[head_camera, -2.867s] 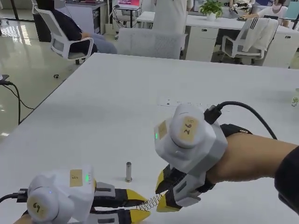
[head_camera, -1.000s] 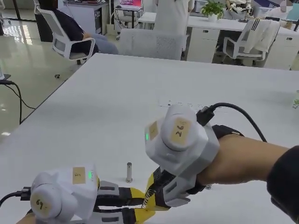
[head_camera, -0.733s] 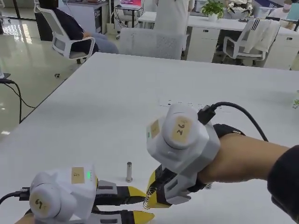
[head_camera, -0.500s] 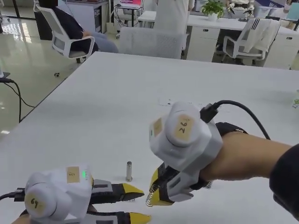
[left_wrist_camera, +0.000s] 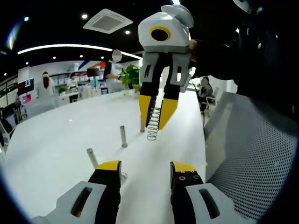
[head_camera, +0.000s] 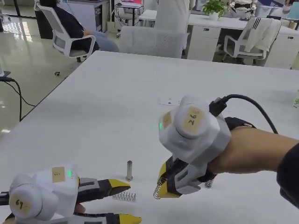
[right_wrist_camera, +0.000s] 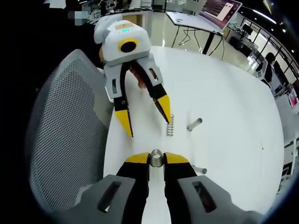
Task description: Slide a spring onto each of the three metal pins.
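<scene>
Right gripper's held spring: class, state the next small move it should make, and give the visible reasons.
Probably shift the right gripper sideways until its silver coil spring hangs over the bare upright metal pin, then lower it. The jaws are shut on the spring, which hangs roughly upright beside that pin, and the pin carries no spring yet.

The right claw (left_wrist_camera: 157, 112) pinches a spring (left_wrist_camera: 152, 127) above the white counter (left_wrist_camera: 60, 135). Left of the spring stand a pin (left_wrist_camera: 123, 136) and a nearer pin (left_wrist_camera: 92, 157). Below the spring, the left claw (left_wrist_camera: 145, 167) gapes empty.
</scene>
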`<state>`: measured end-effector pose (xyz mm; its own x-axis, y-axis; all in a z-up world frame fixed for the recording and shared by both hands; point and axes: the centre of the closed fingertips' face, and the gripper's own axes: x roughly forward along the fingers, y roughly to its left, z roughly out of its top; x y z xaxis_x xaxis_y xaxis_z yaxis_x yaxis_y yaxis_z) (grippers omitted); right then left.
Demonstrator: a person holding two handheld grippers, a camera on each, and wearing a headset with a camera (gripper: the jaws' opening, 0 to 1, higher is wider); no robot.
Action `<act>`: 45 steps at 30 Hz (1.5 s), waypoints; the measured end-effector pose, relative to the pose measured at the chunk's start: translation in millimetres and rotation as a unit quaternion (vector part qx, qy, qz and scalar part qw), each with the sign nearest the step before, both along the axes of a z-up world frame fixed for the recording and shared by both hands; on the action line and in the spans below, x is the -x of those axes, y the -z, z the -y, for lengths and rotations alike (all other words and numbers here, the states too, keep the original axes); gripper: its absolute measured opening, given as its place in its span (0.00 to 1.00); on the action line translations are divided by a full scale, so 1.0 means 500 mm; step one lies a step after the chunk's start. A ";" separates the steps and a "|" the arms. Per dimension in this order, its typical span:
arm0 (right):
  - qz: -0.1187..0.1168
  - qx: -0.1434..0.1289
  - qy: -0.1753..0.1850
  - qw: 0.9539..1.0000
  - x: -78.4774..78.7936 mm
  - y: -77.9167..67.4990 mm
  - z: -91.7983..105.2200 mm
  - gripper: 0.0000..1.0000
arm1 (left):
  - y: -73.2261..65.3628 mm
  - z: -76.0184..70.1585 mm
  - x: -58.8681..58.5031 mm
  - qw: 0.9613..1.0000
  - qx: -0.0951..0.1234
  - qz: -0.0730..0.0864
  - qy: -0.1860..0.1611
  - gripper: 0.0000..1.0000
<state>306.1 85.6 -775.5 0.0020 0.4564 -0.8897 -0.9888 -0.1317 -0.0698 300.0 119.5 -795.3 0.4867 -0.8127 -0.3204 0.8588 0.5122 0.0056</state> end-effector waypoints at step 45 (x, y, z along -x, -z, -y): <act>0.033 0.029 0.062 0.997 -0.155 -0.031 0.072 0.08 | 0.003 -0.067 -0.022 0.998 0.004 0.002 -0.068 0.54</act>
<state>383.7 49.5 -760.0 0.1153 0.3976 -0.9103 -0.9912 -0.0136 -0.1314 310.9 152.8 -797.0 0.5945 -0.7412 -0.3117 0.7811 0.6244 0.0047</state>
